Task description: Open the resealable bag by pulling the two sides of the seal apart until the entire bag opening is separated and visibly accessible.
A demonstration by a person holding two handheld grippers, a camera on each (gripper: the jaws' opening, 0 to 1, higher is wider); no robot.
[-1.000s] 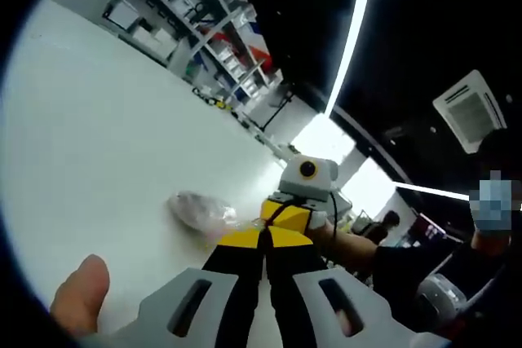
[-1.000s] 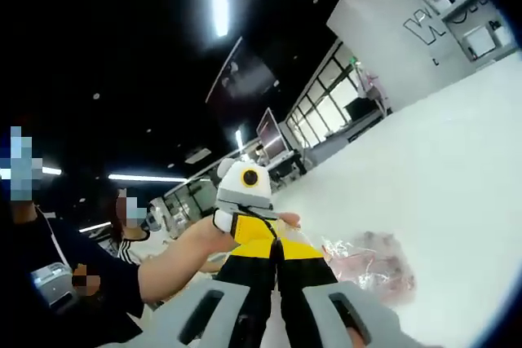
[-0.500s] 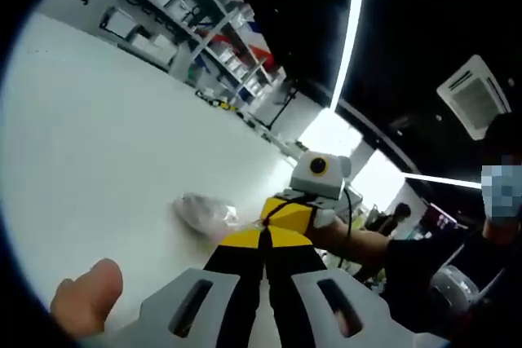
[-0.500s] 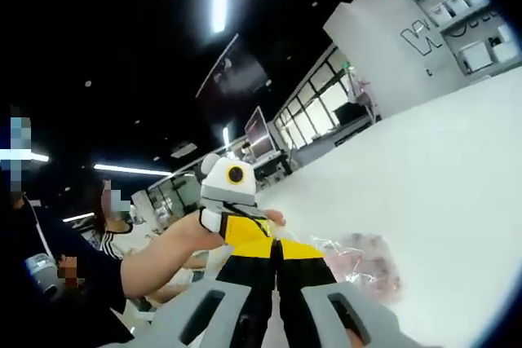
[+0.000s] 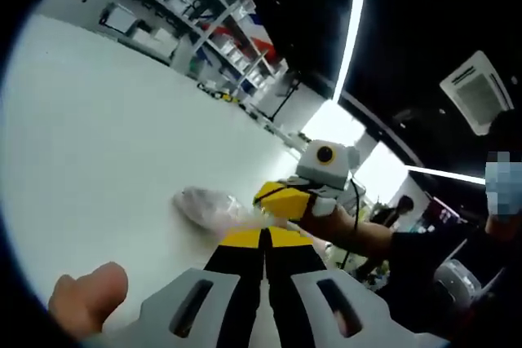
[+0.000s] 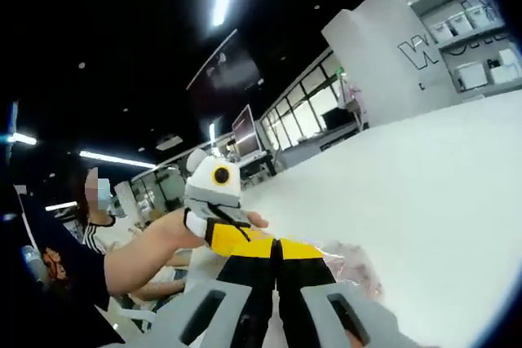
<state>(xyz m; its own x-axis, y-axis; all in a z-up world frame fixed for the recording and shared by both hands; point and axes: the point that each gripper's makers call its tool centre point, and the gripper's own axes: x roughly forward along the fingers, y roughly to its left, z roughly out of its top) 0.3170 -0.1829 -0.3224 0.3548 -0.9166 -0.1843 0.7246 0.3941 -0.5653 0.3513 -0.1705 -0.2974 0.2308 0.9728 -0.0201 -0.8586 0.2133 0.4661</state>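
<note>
Left gripper view: left gripper [image 5: 263,238], yellow-tipped jaws pressed together, closed on the near edge of the resealable bag [image 5: 205,205]. Bag is clear, crumpled, lying on the white table [image 5: 98,136] and lifted slightly at the seal end. Right gripper [image 5: 285,198] comes in from the right, held in a hand [image 5: 342,226], its yellow tip touching the same bag edge just beside the left jaws. A thumb [image 5: 88,299] shows low left.

Right gripper view: right gripper [image 6: 276,248] jaws closed together on the bag [image 6: 355,266], pinkish contents faintly visible through the plastic. Left gripper [image 6: 232,238] meets it from the left, tips touching. Table [image 6: 424,193] runs back toward shelving [image 6: 481,55]
</note>
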